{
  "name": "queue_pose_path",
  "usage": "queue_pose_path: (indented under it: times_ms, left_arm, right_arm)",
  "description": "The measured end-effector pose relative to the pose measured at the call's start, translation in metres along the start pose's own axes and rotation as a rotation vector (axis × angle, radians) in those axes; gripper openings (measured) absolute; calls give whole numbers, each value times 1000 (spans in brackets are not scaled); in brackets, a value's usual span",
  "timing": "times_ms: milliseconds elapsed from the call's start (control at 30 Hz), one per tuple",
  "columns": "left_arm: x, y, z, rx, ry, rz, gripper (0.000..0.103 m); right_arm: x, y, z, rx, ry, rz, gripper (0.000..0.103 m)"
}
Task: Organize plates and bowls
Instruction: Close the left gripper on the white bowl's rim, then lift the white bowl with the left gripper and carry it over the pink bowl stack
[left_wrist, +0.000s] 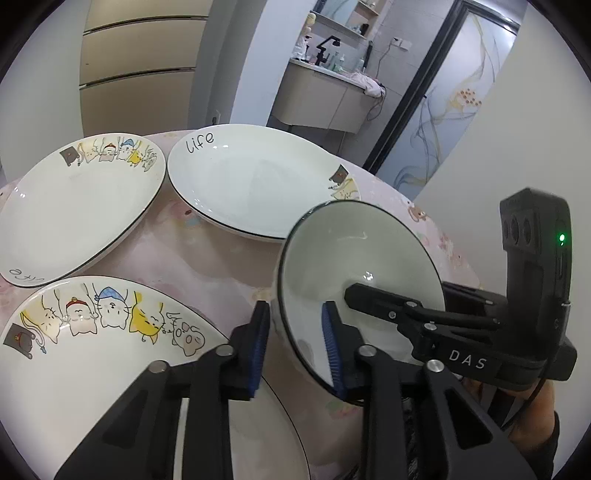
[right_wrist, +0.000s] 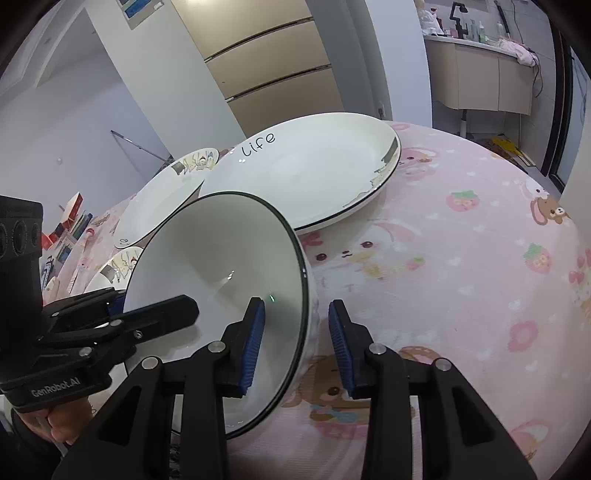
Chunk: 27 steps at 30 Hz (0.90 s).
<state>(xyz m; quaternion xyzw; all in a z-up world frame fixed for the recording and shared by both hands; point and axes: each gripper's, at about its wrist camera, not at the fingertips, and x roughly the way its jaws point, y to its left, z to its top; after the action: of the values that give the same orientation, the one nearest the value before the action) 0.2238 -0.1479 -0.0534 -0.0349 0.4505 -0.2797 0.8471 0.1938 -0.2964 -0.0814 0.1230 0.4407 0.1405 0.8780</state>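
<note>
- I am working both grippers on one white bowl, which is tilting on the pink patterned tablecloth near the table's front edge, its open mouth turned toward the left-hand side.
- My left gripper is straddling the bowl's near wall, one blue pad inside and one outside; the pads look very close to the wall, but I cannot tell whether they are pressing on it.
- My right gripper is straddling the opposite wall in the same way, and there a clear gap is showing between the outer pad and the bowl, so I am not judging that side as clamped.
- I am reading the two-sided hold as a way of steadying a smooth, rounded bowl that could slip from a single pinch.
- Three plates are lying flat: the "life" plate just behind the bowl, the far cat plate beside it, and the near cat plate under my left gripper.
- The bowl is not yet stacked on any plate; lifting it before both sides are biting could let it roll.
</note>
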Motion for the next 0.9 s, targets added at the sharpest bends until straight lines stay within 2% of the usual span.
queue_pose_path:
  times_ms: [33, 133, 233, 433, 567, 900]
  left_arm:
    - [0, -1, -1, 7, -2, 12, 26]
    - [0, -4, -1, 24, -9, 50, 22]
    - [-3, 2, 0, -1, -25, 73, 14]
    - [-12, 14, 1, -35, -59, 44, 9]
    - [-21, 6, 1, 5, -105, 59, 9]
    - [-44, -1, 1, 32, -182, 41, 8]
  right_arm:
    - [-1, 2, 0, -13, -5, 9, 23]
    - [-4, 10, 0, -48, -23, -11, 21]
    - [-6, 10, 0, -51, -35, 9, 17]
    - [-17, 21, 0, -102, -90, 6, 15]
    - [-25, 16, -1, -83, -133, 16, 11]
    - [-53, 36, 1, -183, -284, -24, 11]
